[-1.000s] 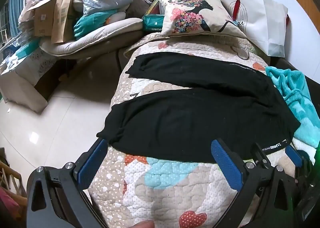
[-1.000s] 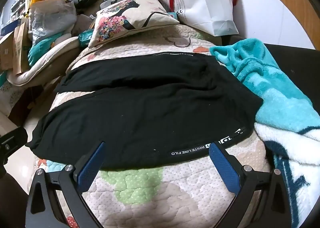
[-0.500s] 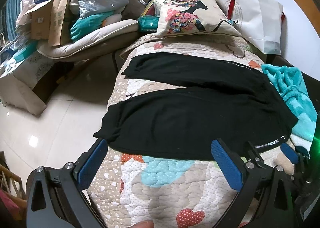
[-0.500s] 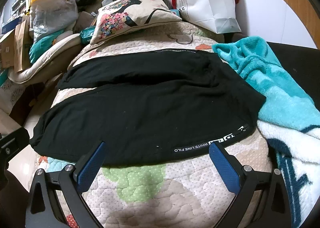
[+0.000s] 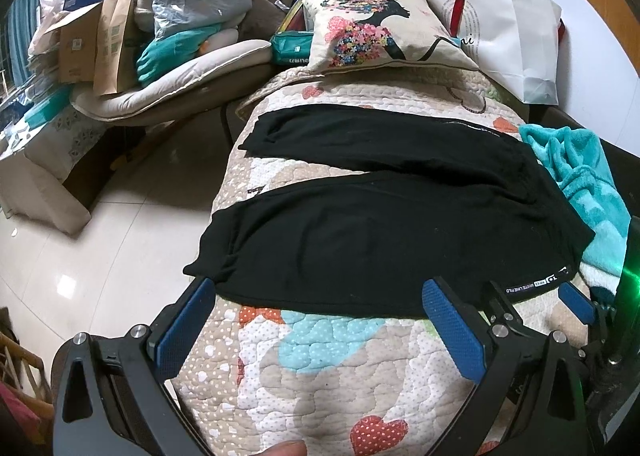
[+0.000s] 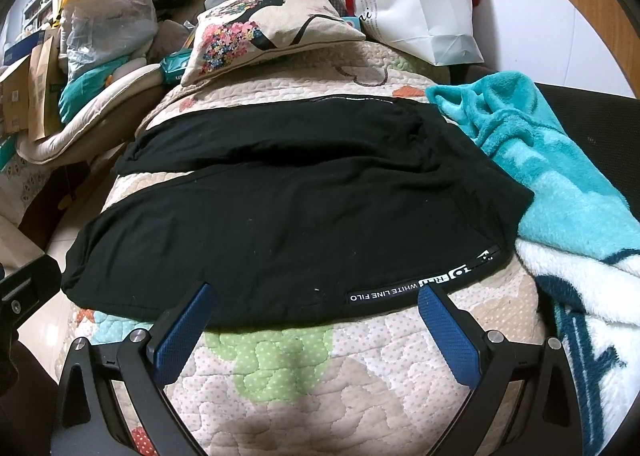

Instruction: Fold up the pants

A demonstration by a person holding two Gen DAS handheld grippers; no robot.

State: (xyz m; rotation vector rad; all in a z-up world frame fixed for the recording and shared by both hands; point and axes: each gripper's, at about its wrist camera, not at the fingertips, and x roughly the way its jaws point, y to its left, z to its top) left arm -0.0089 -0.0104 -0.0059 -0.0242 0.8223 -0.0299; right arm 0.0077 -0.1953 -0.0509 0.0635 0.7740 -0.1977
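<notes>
Black pants (image 5: 372,240) lie spread flat on a patterned quilt (image 5: 332,368), legs pointing left, waistband with a white-lettered label at the right (image 6: 420,284). The two legs lie apart in a V, the far leg (image 5: 360,135) behind the near one. My left gripper (image 5: 318,320) is open and empty, just short of the near leg's front edge. My right gripper (image 6: 312,320) is open and empty, just short of the waistband edge of the pants (image 6: 288,223). The right gripper's blue pads (image 5: 576,302) also show in the left wrist view.
A teal and white blanket (image 6: 552,175) lies bunched to the right of the pants. A printed cushion (image 5: 372,31) and a white paper bag (image 5: 516,39) sit behind. Boxes and bags (image 5: 120,35) are piled to the left, beyond a tiled floor (image 5: 100,256).
Both grippers have drawn back and up a little from the pants, so more quilt shows in front. The pants have not moved.
</notes>
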